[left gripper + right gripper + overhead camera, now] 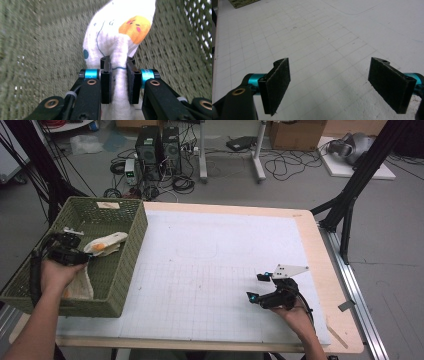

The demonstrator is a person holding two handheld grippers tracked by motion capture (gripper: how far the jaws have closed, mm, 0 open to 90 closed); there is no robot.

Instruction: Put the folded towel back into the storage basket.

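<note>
1. Holding a white sock (117, 37) with the left gripper (75, 254) inside the green basket (131, 251) at the worktop's far-left corner; jaws narrow, pads against a pinched fold of fabric, likely so it can be lowered onto the basket floor.
2. Sock has a yellow-orange face print; its free end lies toward the basket's right wall. A second pale sock (81, 287) lies below the hand, near the basket's near wall.
3. Right gripper (259, 287) sits low over the white grid mat (210, 270) near the worktop's near-right corner, jaws wide, nothing between them; looks parked to stay clear.
4. Judgement: drop-off step; letting go comes next.
</note>
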